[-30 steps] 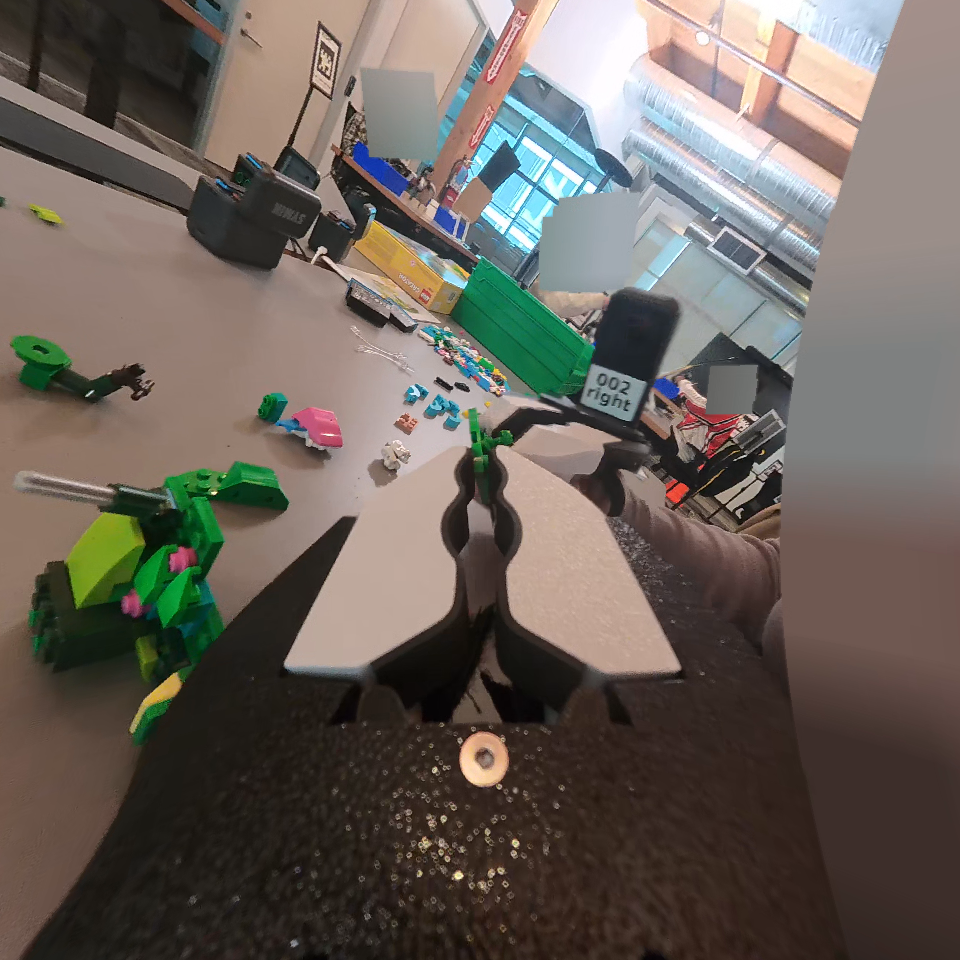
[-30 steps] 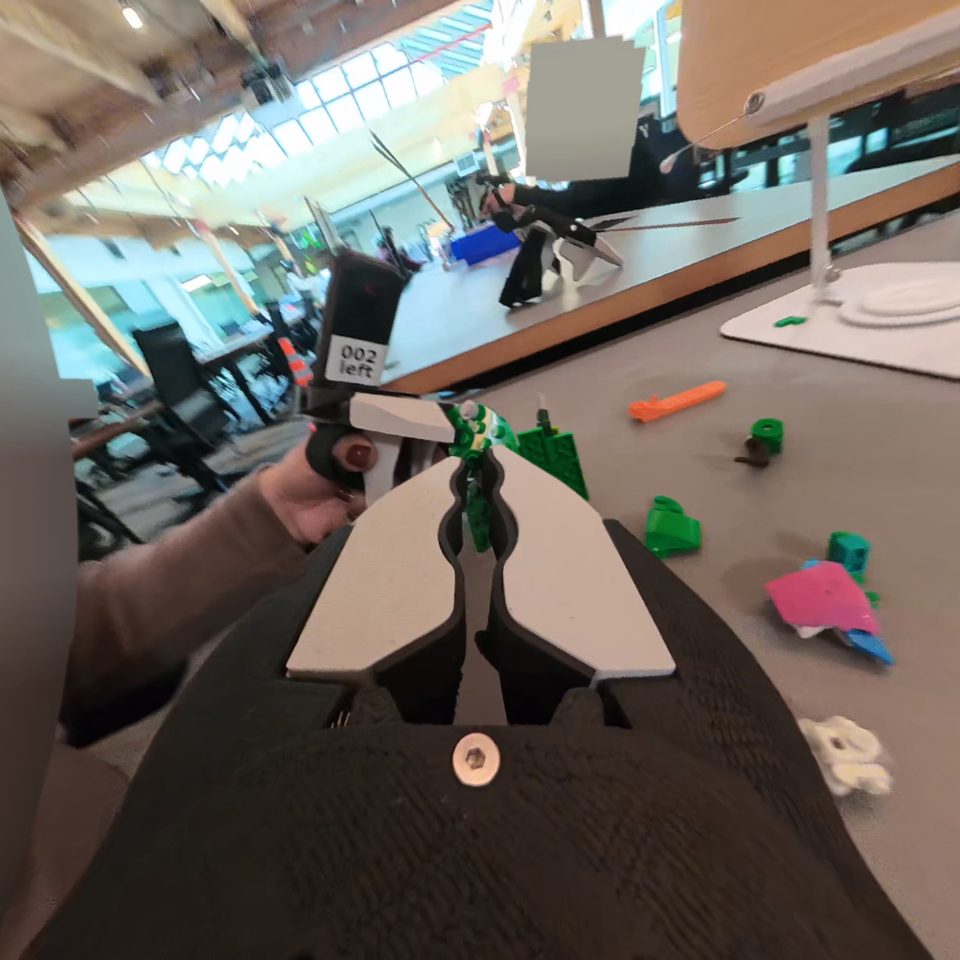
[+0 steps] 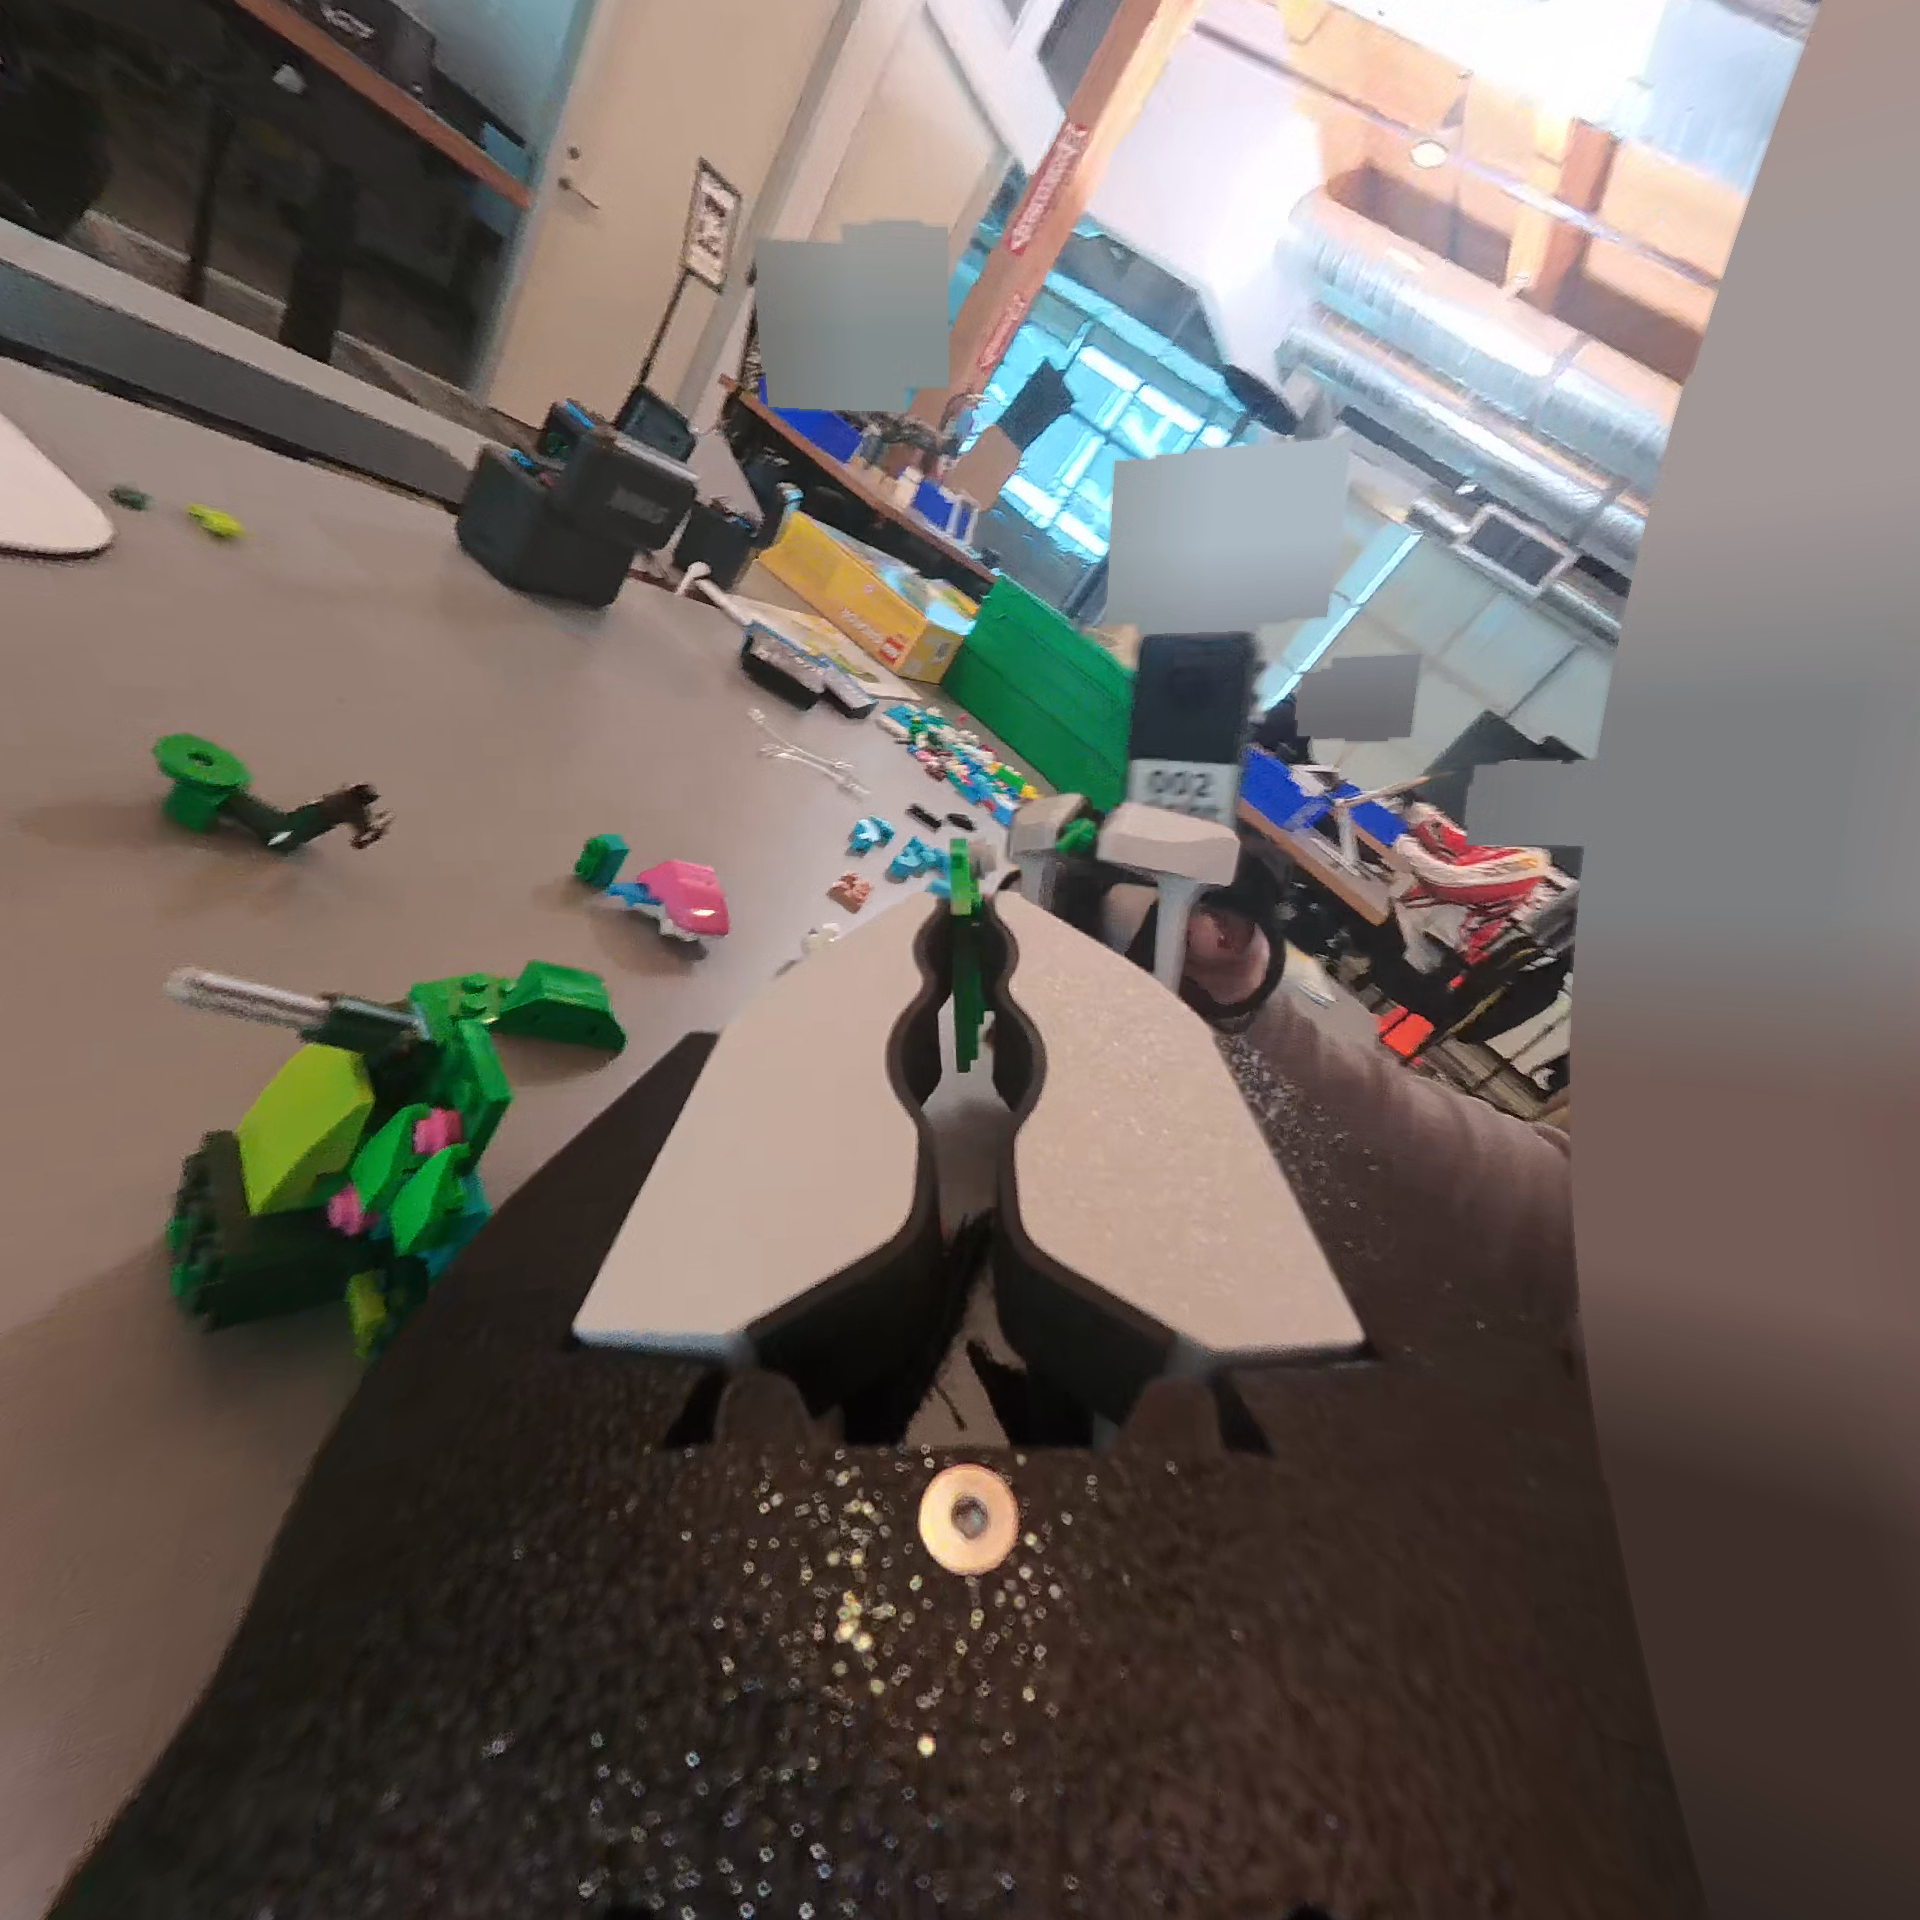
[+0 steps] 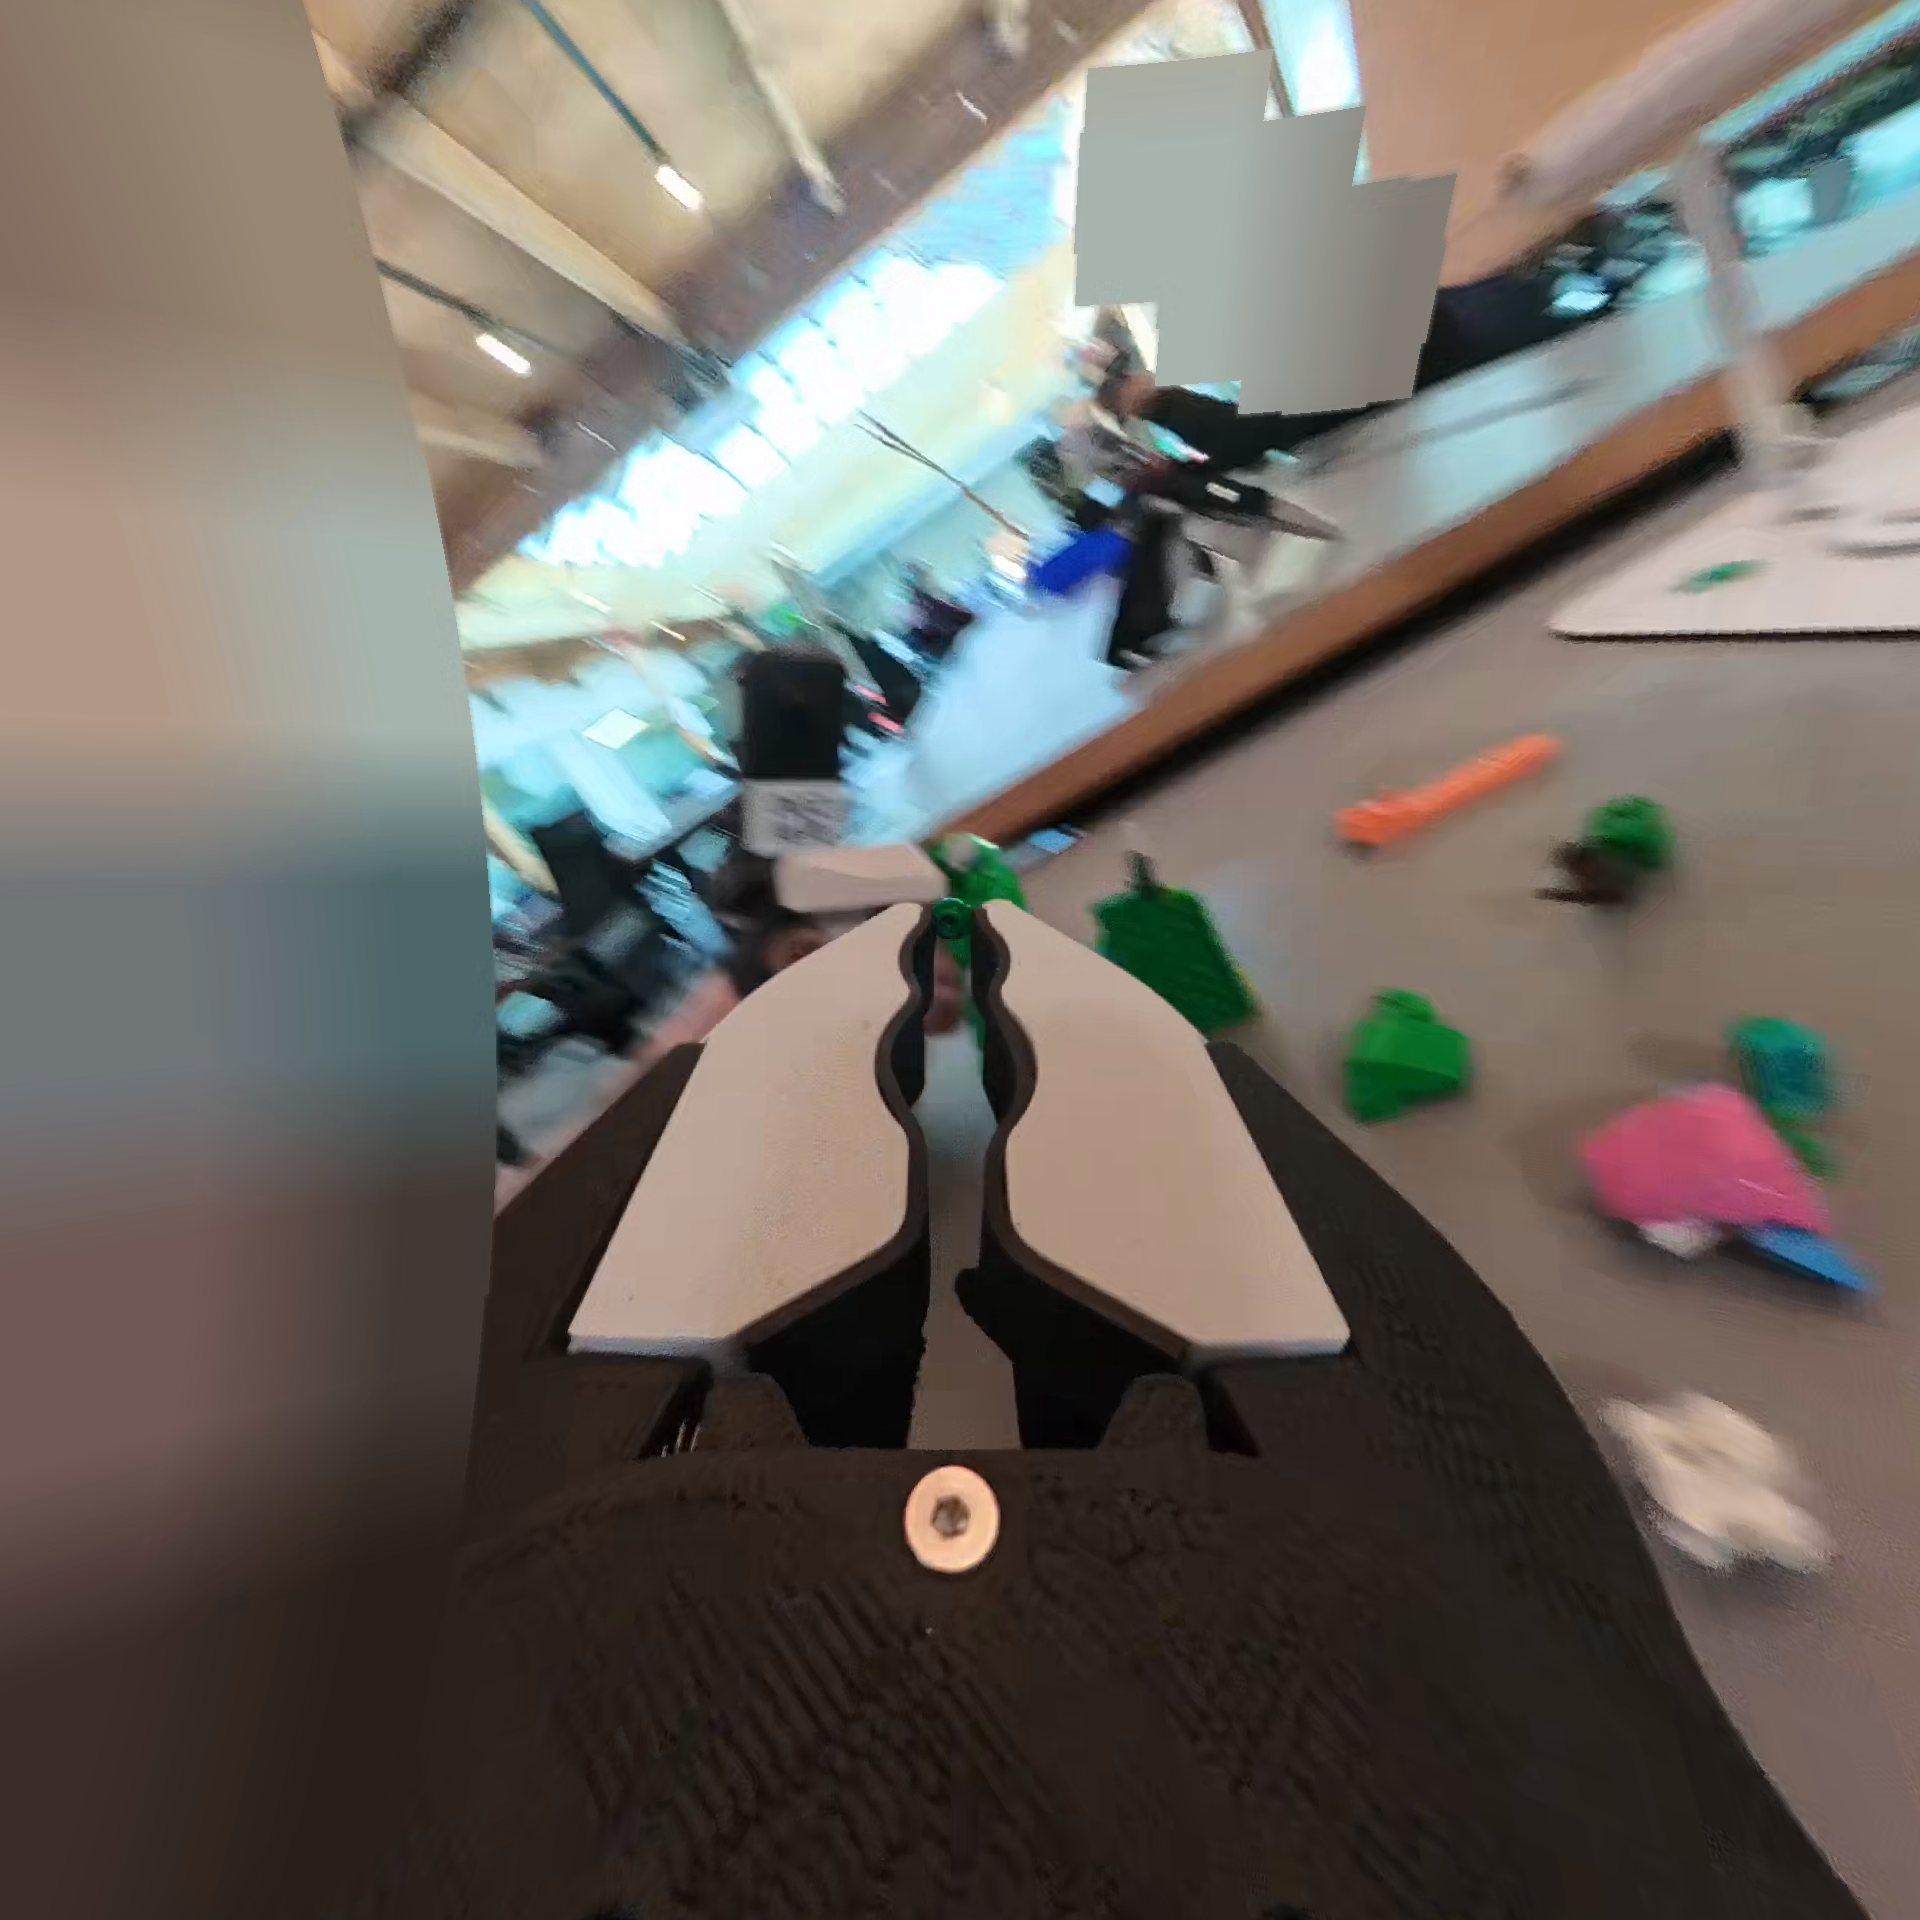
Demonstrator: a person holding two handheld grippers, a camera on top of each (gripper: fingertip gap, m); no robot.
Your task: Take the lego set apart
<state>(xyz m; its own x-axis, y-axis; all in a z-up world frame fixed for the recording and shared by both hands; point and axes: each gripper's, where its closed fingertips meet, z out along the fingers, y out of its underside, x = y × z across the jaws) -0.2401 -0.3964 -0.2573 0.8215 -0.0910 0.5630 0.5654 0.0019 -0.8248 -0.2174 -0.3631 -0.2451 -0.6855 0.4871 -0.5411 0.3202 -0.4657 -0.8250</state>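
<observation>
While left tongs (image 3: 968,914) pinch green stem (image 3: 966,987), right tongs (image 4: 954,920) pinch small green piece (image 4: 948,914).

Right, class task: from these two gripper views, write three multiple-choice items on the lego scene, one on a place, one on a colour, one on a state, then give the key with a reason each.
1. Where is the large green lego build in the left wrist view?
A. On the grey table, to the left of the gripper's fingers
B. Held between the fingers
C. Inside the yellow box

2. What colour is the long flat tool lying on the table in the right wrist view?
A. Blue
B. Orange
C. White

3. What is the left gripper doing?
A. Open and empty
B. Resting flat on the table
C. Shut on a thin green lego piece

Key: 1 A, the build rests on the table left of the fingers. 2 B, the tool is plainly orange. 3 C, the green piece stands clamped between the fingertips.
</observation>
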